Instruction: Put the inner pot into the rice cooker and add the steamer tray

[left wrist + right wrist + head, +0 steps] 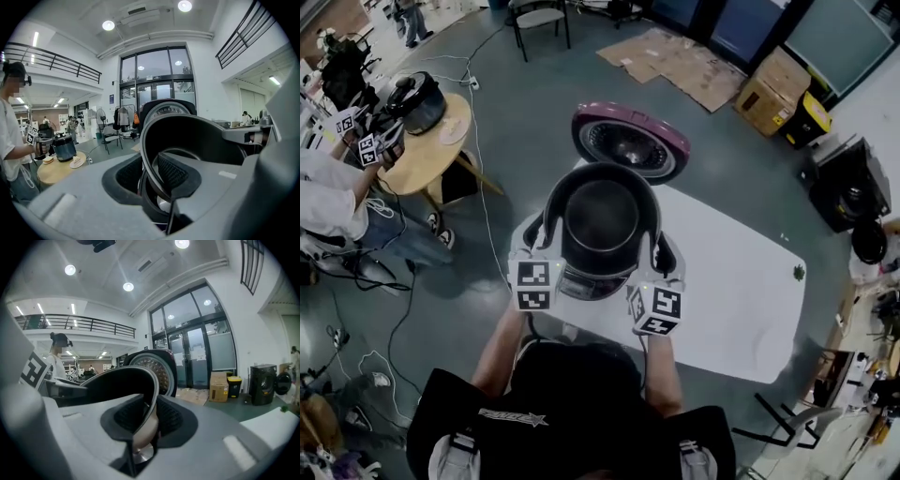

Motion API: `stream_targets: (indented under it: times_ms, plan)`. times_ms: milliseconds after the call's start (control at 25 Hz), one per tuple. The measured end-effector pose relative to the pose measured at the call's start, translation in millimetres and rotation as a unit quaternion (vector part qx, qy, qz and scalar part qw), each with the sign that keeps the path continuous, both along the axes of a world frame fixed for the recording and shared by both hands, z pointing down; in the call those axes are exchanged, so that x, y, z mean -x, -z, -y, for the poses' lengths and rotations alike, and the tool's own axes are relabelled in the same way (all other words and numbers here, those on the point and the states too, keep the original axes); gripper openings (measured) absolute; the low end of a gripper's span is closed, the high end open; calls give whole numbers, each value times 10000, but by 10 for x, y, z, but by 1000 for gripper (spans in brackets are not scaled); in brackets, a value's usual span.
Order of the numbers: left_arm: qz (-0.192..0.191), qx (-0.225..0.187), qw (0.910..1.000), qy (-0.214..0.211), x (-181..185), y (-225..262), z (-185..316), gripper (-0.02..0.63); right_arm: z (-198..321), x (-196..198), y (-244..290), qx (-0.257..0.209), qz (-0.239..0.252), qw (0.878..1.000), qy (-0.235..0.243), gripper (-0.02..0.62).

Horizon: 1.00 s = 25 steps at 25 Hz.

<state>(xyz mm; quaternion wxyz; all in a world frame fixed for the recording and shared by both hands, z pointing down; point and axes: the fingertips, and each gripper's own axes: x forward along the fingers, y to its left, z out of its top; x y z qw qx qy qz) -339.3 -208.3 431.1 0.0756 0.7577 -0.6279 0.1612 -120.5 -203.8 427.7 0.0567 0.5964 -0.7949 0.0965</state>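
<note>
The pot point(602, 217), dark inside, hangs by its rim between the two tools, upright with its mouth facing up. In the head view it sits right over the opening of the cooker point(586, 283); whether its base has already gone down into the well I cannot tell. The left tool point(548, 242) is clamped on the pot's left rim, with one pad inside the wall and one outside and the jaws only slightly apart, pinching the thin edge. The right tool point(660, 251) grips the right rim the same way, its jaws closed on the metal.

The cooker stands at the near left end of a white counter point(741, 281). Its lid point(630, 141), ringed in pink, is thrown back open behind the pot.

Well off to the left, another person point(328, 202) stands at a round wooden counter point(422, 155) that carries a second cooker point(417, 98). A chair point(539, 19), flattened cardboard point(675, 61) and boxes point(773, 89) lie on the floor beyond.
</note>
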Motion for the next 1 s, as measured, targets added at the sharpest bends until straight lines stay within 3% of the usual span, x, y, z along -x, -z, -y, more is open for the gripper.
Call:
stream_targets:
  times_ms: [560,1000]
  plan:
    - [-6,711,9932,-925,-32,-595,370,121,40,15,-563,917,-316,9923,-774,94]
    - [249,1421,9818,-1233,-103,-1047,560,124,120,-7,-1092,1818,-425,9787,-859,106]
